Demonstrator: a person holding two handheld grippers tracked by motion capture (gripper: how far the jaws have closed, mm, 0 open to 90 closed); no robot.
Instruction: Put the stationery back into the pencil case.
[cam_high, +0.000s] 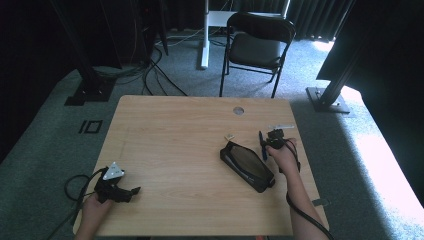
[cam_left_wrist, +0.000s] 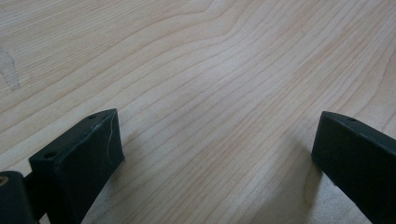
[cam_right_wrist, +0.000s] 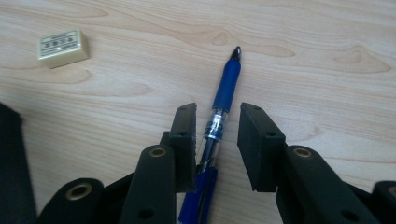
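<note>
A blue pen (cam_right_wrist: 226, 88) lies on the wooden table (cam_right_wrist: 327, 56), tip pointing away, between the jaws of my right gripper (cam_right_wrist: 217, 112). The left pad sits against the pen; a gap shows at the right pad, so the jaws are open around it. In the high view this gripper (cam_high: 270, 142) is at the table's right, beside an open black pencil case (cam_high: 247, 166). A small cream eraser (cam_right_wrist: 62, 48) lies off to the left. My left gripper (cam_high: 132, 192) rests near the front left edge, its jaws wide open (cam_left_wrist: 219, 135) over bare wood.
A black folding chair (cam_high: 257, 45) stands beyond the table's far edge. A round grommet (cam_high: 238, 110) is set in the far side of the tabletop. Dark stands and cables are on the carpet at left and right.
</note>
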